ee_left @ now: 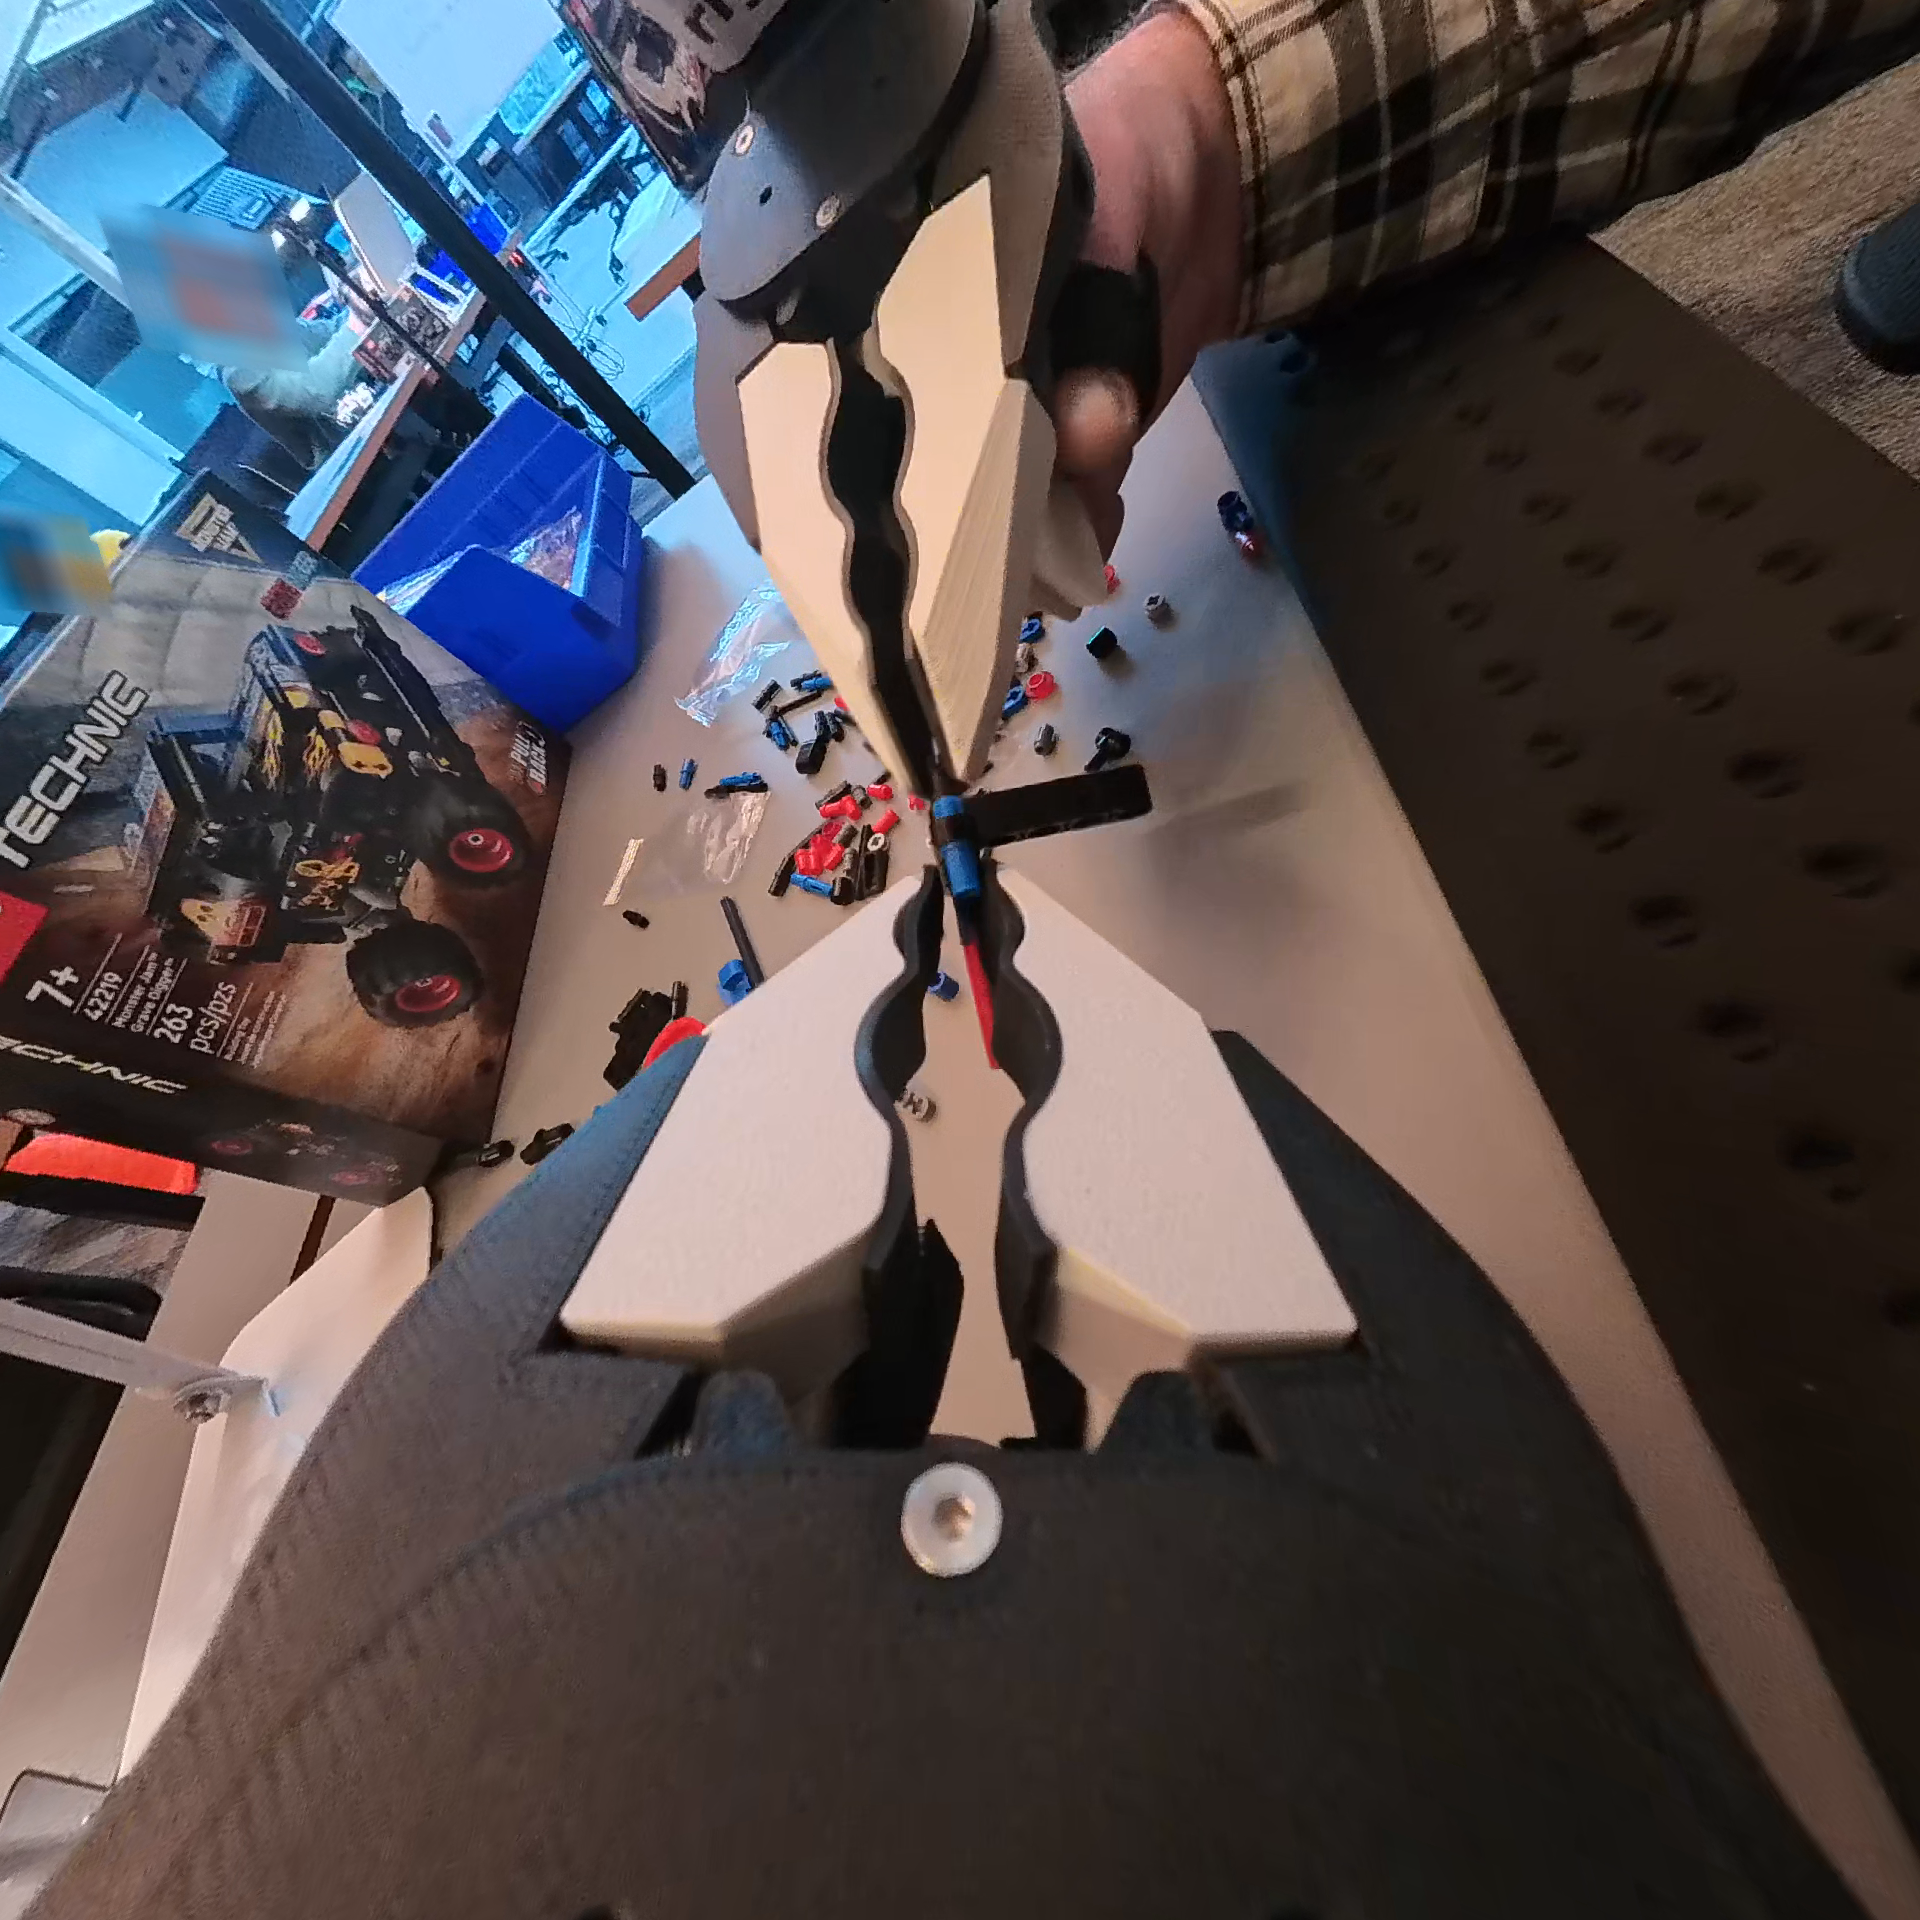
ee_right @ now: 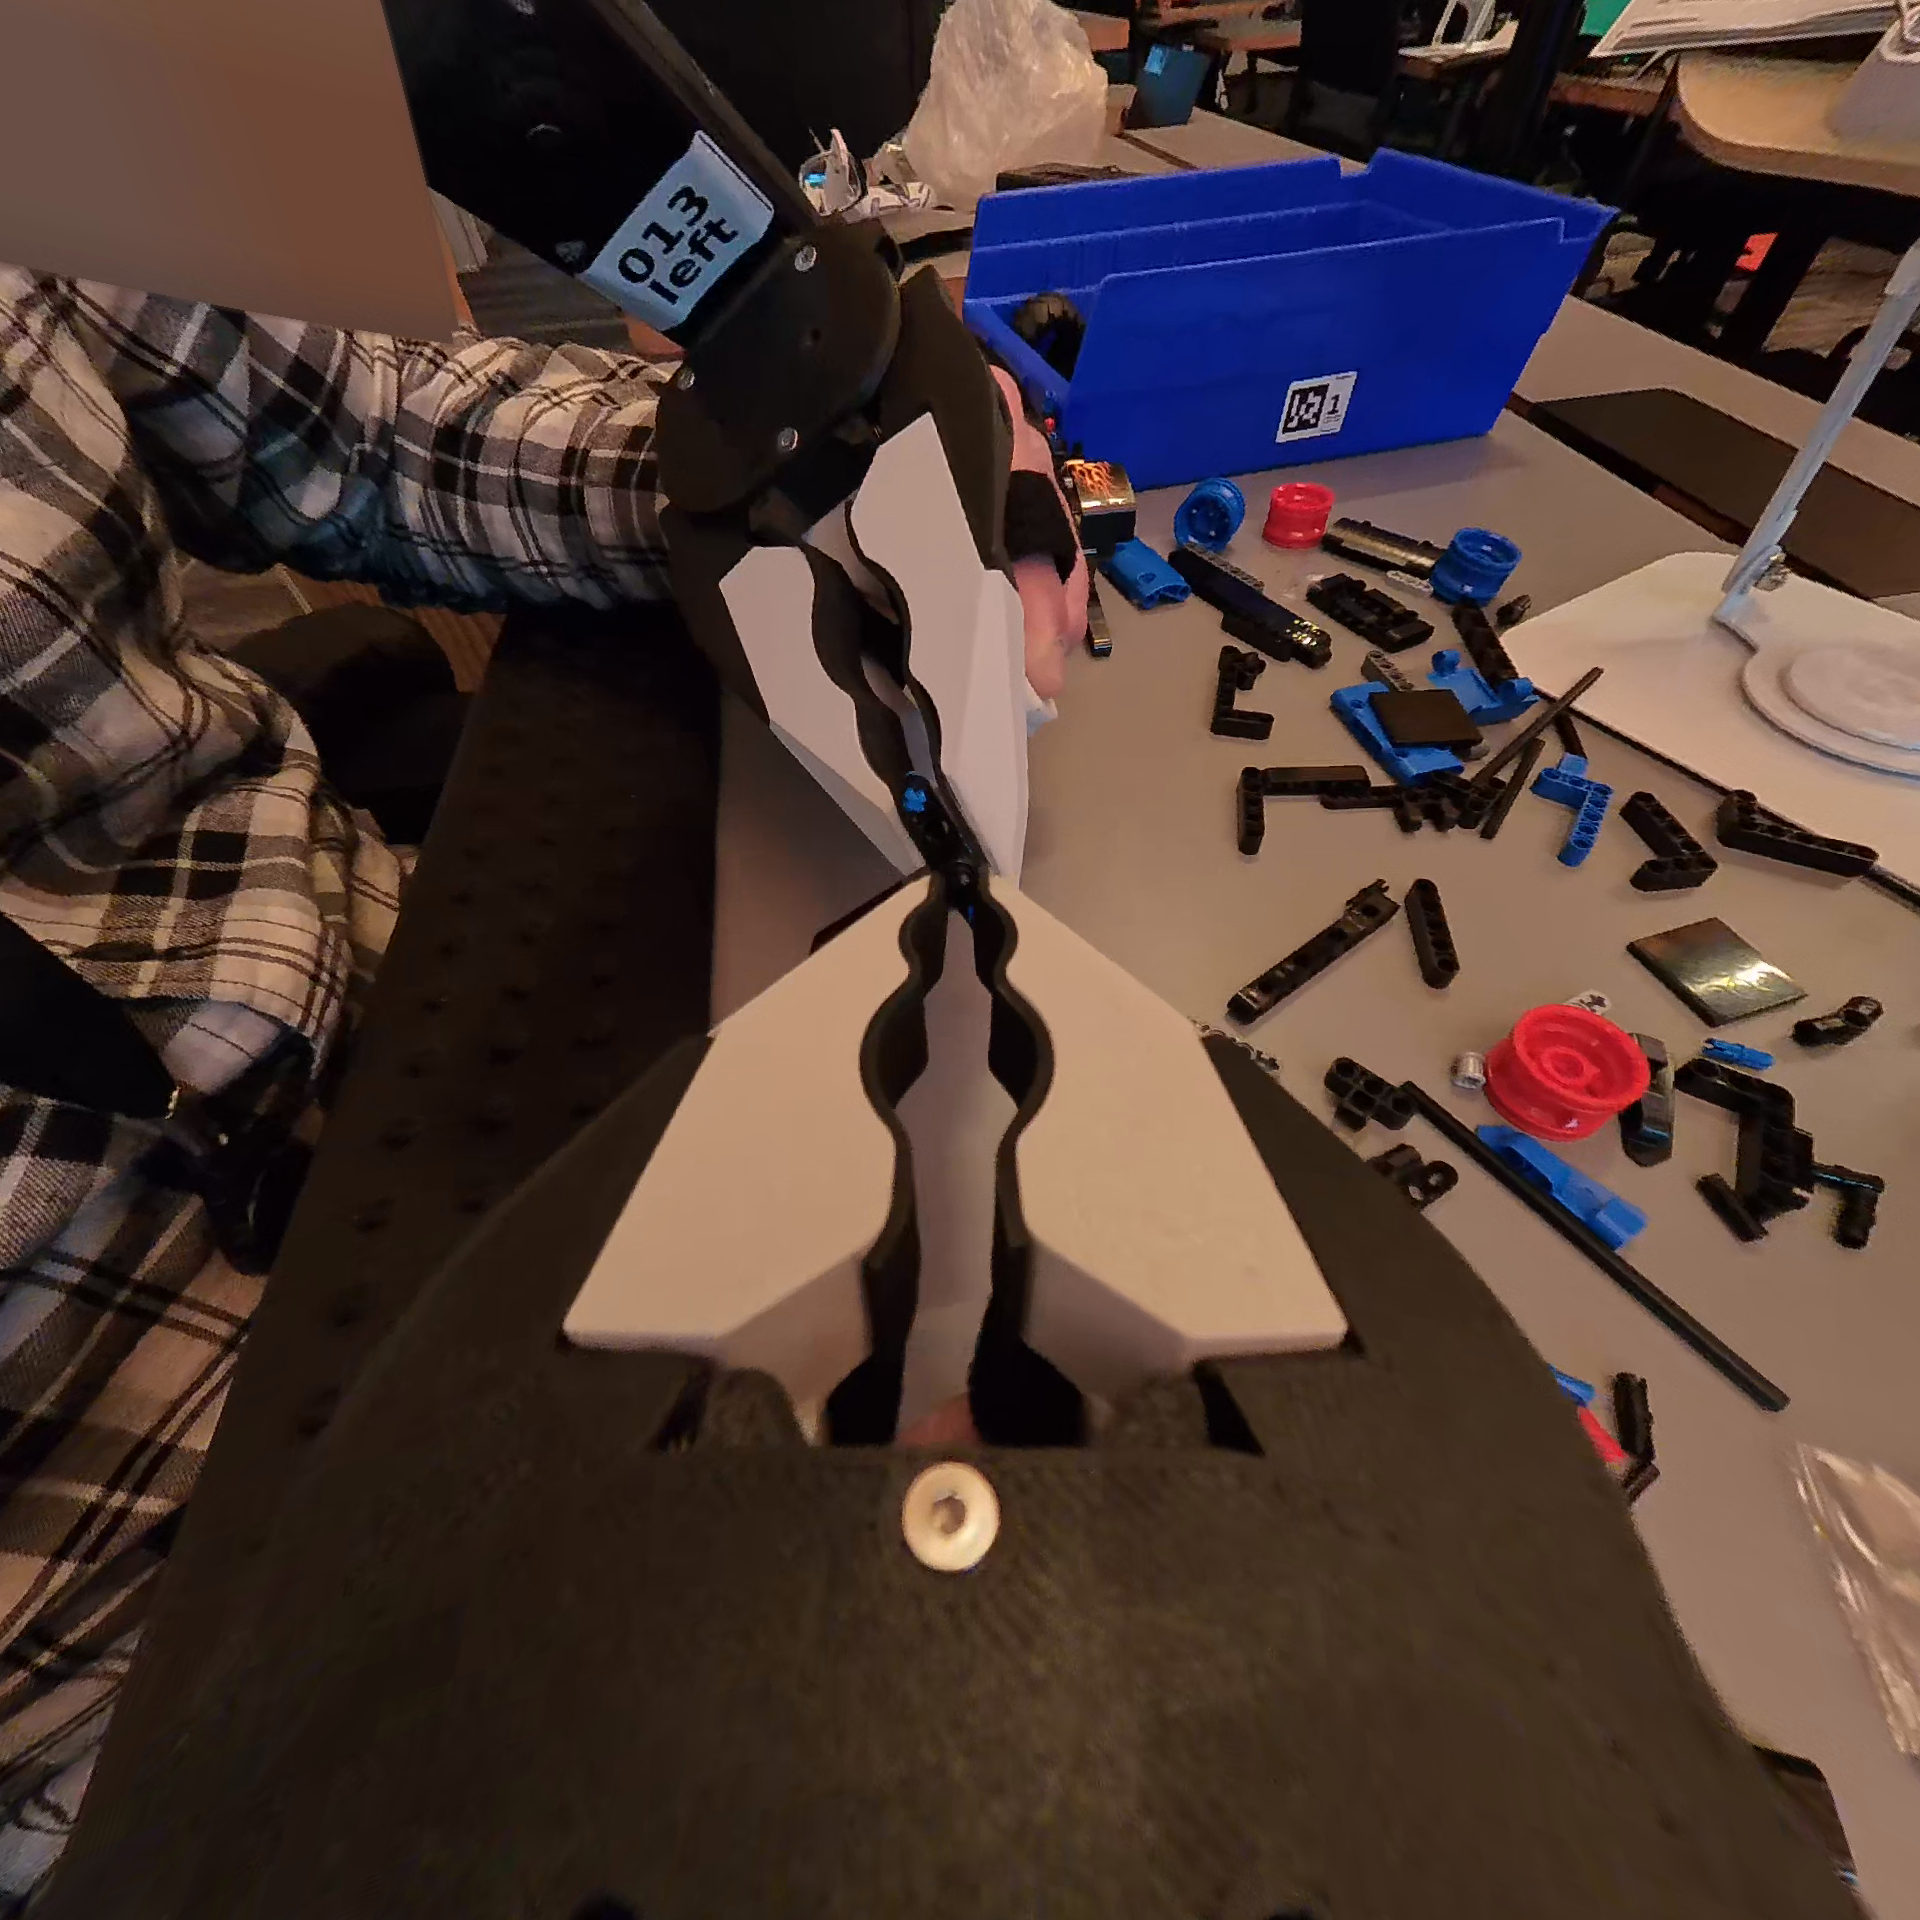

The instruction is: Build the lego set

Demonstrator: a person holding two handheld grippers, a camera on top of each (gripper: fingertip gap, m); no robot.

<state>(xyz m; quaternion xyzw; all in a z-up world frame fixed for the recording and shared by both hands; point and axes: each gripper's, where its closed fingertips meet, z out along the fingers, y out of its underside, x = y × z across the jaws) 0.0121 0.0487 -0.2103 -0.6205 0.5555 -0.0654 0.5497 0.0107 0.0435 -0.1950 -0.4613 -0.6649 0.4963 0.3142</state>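
You are working with tiny, light, rigid plastic: a blue pin (ee_left: 954,844) on a thin red axle (ee_left: 979,987), meeting a short black beam (ee_left: 1060,805). Hard and smooth as they are, such parts are likely to twist or slip under a sideways push, so you are best pinching each one close to the joint and pressing straight along the axle. The small assembly is being held in the air above the tabletop (ee_left: 1195,935), out toward its front edge, with loose pieces (ee_left: 831,831) scattered below. Your left gripper (ee_left: 951,896) is pinching the axle at its very tips, jaws nearly closed. Your right gripper (ee_right: 958,891) is meeting it tip to tip, clamping the black beam.
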